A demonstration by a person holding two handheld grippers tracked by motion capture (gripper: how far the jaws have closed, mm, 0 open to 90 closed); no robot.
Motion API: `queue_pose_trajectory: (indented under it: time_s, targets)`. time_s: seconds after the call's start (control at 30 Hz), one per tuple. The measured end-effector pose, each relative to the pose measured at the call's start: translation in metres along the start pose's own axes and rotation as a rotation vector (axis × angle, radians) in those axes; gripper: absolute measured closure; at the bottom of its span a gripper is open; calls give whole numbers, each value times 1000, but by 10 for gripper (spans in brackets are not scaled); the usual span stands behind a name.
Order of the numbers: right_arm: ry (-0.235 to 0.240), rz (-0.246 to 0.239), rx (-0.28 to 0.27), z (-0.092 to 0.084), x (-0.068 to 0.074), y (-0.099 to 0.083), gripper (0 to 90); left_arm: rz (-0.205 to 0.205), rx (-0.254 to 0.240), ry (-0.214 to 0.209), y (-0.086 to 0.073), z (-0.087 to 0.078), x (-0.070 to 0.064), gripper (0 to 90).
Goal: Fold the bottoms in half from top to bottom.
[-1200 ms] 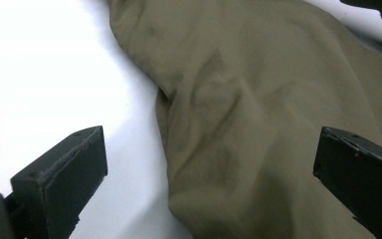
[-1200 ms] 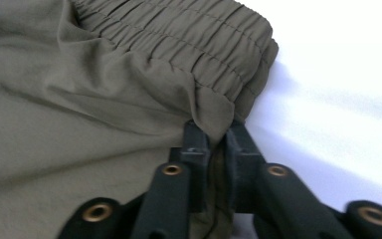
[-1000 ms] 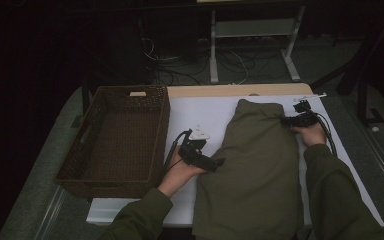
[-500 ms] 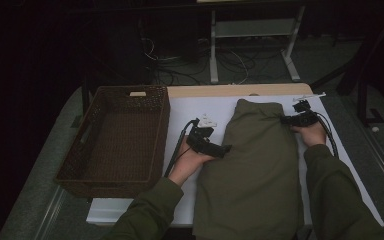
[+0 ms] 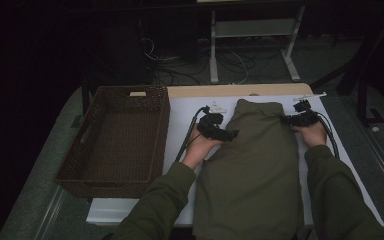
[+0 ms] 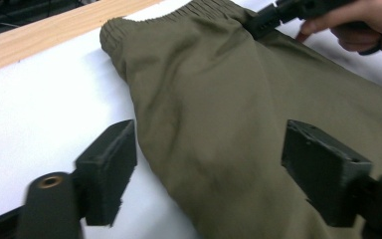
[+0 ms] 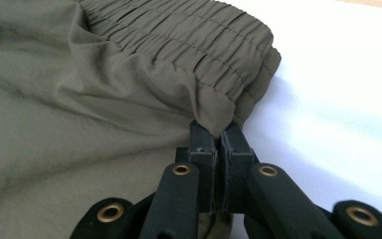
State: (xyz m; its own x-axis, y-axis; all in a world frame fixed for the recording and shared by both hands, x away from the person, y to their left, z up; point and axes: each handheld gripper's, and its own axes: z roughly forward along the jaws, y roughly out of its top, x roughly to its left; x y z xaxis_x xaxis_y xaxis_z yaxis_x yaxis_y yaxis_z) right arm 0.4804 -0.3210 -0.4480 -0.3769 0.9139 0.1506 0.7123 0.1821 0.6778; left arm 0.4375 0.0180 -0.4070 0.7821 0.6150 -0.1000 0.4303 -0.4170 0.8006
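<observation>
A: Where do the trousers (image 5: 252, 170) lie?

B: Flat on the white table (image 5: 180, 117), waistband at the far end, legs running back toward the person. A wicker basket (image 5: 115, 140) stands beside them on the left, well apart from the cloth.

A: And the right gripper (image 5: 296, 119)?

B: At the waistband's right corner. In the right gripper view its jaws are pressed together on a fold of the gathered elastic edge (image 7: 214, 112), so it has that corner pinched. The cloth spreads away up and to the left of the jaws.

A: The left gripper (image 5: 226, 134)?

B: On the trousers' left edge, a little below the waistband. Its jaws have just been closing, but in the left gripper view they stand wide apart. The left edge of the cloth (image 6: 219, 129) lies between them on the table; one pad (image 6: 110, 164) sits over bare table, the other (image 6: 318, 169) over the fabric. Neither presses on it, so it holds nothing.

A: Can each gripper see the other?

B: The left gripper view shows the right hand (image 6: 363, 25) at the far corner of the waistband.
</observation>
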Motion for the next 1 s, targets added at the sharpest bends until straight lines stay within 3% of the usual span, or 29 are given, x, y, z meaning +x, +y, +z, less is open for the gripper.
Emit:
queue_pose_trajectory:
  time_s: [0.53, 0.83, 1.0]
  targets:
    - [15, -14, -2, -1, -2, -1, 858, -107, 53, 14, 26, 54, 42, 464]
    - [23, -21, -2, -1, -3, -2, 856, -145, 115, 27, 24, 84, 51, 530]
    - [31, -18, -1, 0, -3, -2, 855, -148, 142, 14, 25, 95, 51, 623]
